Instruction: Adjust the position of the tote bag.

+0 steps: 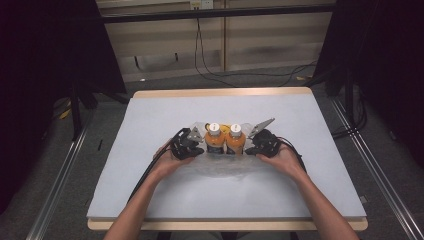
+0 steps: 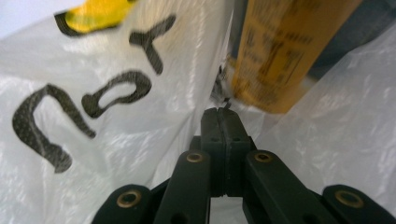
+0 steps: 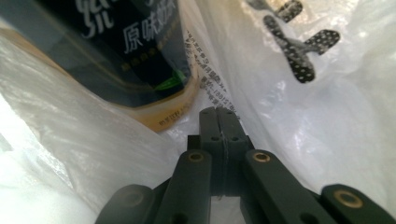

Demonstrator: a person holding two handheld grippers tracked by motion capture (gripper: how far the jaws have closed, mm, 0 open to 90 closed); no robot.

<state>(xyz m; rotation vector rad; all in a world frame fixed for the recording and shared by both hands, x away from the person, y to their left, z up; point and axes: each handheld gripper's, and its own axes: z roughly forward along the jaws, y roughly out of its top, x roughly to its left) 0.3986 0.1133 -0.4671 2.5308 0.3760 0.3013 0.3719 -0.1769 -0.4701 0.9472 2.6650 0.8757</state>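
Observation:
Two orange drink bottles with white caps (image 1: pixel 215 139) (image 1: pixel 235 140) stand side by side inside a clear plastic bag (image 1: pixel 220 169) at the middle of the table. My left gripper (image 1: pixel 196 147) sits against the bag's left side, and my right gripper (image 1: pixel 254 146) against its right side. In the left gripper view the jaws (image 2: pixel 223 112) are pressed together on a fold of the printed bag film (image 2: pixel 93 116), just below an orange bottle (image 2: pixel 275 51). In the right gripper view the jaws (image 3: pixel 220 112) likewise pinch the bag film (image 3: pixel 327 116) beside a dark-labelled bottle (image 3: pixel 126 51).
A pale blue-grey mat (image 1: pixel 150 190) covers the wooden table (image 1: pixel 225 92), with open mat all around the bag. Black cables trail from both grippers toward the near edge. Dark stands and floor cables lie beyond the table.

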